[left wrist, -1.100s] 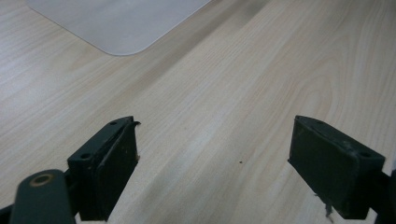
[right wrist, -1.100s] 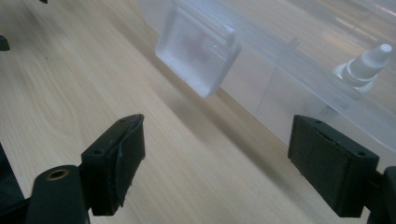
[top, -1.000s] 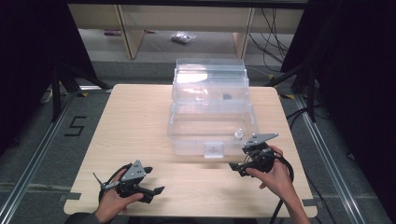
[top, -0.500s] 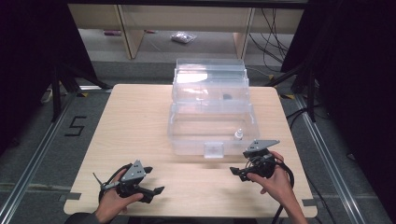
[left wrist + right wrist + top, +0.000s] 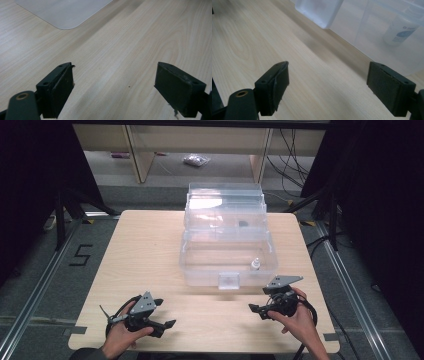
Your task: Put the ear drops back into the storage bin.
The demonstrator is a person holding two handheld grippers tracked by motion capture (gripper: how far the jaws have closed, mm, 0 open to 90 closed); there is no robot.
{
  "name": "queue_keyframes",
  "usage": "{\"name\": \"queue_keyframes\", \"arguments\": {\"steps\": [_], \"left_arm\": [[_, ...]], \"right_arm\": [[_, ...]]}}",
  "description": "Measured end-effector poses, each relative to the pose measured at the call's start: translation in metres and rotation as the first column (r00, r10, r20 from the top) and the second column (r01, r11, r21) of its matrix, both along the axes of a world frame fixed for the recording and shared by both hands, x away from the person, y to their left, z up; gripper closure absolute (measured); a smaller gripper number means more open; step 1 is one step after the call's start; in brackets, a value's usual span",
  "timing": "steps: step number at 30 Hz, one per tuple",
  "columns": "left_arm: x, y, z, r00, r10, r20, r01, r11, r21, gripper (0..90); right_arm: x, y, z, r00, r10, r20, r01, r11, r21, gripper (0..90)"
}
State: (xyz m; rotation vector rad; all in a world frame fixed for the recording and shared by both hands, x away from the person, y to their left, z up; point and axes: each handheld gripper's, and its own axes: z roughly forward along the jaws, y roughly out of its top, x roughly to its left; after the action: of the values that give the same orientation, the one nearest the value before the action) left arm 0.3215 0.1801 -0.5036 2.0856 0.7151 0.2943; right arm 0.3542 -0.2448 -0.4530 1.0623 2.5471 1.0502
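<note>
Since both grippers, left gripper (image 5: 159, 316) and right gripper (image 5: 261, 309), sit spread apart and empty, the clear box (image 5: 227, 251) just ahead wants a square, level approach.

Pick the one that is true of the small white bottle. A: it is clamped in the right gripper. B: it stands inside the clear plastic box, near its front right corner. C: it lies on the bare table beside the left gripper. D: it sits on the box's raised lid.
B: the small white bottle stands upright inside the clear plastic box, near its front right corner; both grippers are open and hold nothing.
</note>
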Motion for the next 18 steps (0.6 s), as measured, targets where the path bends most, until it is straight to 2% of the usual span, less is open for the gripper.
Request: {"name": "queue_keyframes", "arguments": {"steps": [1,2,3,4,5,6,7,8,9,10,14,15,16,18], "left_arm": [[0.001,0.001,0.0,1.0,-0.004,0.007,0.004,0.9998,0.019,14.8],[0.001,0.001,0.0,1.0,-0.004,0.008,0.004,0.9998,0.022,14.8],[0.001,0.001,0.0,0.9999,-0.01,0.0,0.01,0.9999,0.013,14.8],[0.001,0.001,0.0,0.9999,-0.01,-0.001,0.01,0.9999,0.014,14.8],[0.001,0.001,0.0,1.0,-0.009,0.001,0.009,0.9999,0.012,14.8],[0.001,0.001,0.0,1.0,-0.007,0.003,0.007,0.9999,0.011,14.8],[0.001,0.001,0.0,1.0,-0.004,0.003,0.004,0.9999,0.013,14.8],[0.001,0.001,0.0,1.0,-0.01,0.002,0.009,0.9999,0.014,14.8],[0.001,0.001,0.0,1.0,-0.009,0.001,0.009,0.9999,0.012,14.8],[0.001,0.001,0.0,1.0,-0.008,0.001,0.008,0.9999,0.011,14.8],[0.001,0.001,0.0,1.0,-0.009,-0.001,0.009,0.9999,0.012,14.8],[0.001,0.001,0.0,1.0,-0.009,0.0,0.009,0.9999,0.012,14.9],[0.001,0.001,0.0,1.0,-0.009,0.0,0.009,0.9999,0.012,14.8],[0.001,0.001,0.0,1.0,-0.008,0.001,0.008,0.9999,0.012,14.8]], "right_arm": [[-0.001,-0.001,-0.002,0.9999,-0.002,0.017,0.001,1.0,0.004,19.0],[-0.004,0.0,-0.003,0.9997,-0.023,0.001,0.023,0.999,0.023,18.9],[-0.004,-0.002,-0.003,0.9999,-0.011,0.0,0.011,1.0,0.008,18.9],[-0.005,-0.002,-0.005,0.9996,-0.011,0.025,0.011,1.0,0.027,18.8],[-0.006,-0.002,-0.006,0.9996,-0.01,0.026,0.009,1.0,0.03,18.8],[-0.009,-0.004,-0.005,0.9998,-0.015,-0.012,0.016,1.0,0.019,18.7],[-0.008,-0.005,-0.007,0.9997,0.003,0.023,-0.003,1.0,0.023,18.7],[-0.01,-0.006,-0.006,1.0,0.003,0.003,-0.003,1.0,0.008,18.7],[-0.012,-0.005,-0.007,1.0,-0.006,-0.003,0.006,1.0,0.02,18.6],[-0.012,-0.005,-0.009,0.9999,-0.008,0.013,0.008,1.0,0.025,18.6],[-0.014,-0.009,-0.009,1.0,-0.001,0.007,0.001,1.0,0.022,18.2],[-0.016,-0.009,-0.009,0.9999,-0.006,-0.012,0.006,1.0,0.025,18.2],[-0.017,-0.008,-0.011,0.9998,-0.018,-0.004,0.018,0.999,0.042,18.2],[-0.017,-0.011,-0.012,1.0,-0.001,0.0,0.001,1.0,0.016,18.1]]}}
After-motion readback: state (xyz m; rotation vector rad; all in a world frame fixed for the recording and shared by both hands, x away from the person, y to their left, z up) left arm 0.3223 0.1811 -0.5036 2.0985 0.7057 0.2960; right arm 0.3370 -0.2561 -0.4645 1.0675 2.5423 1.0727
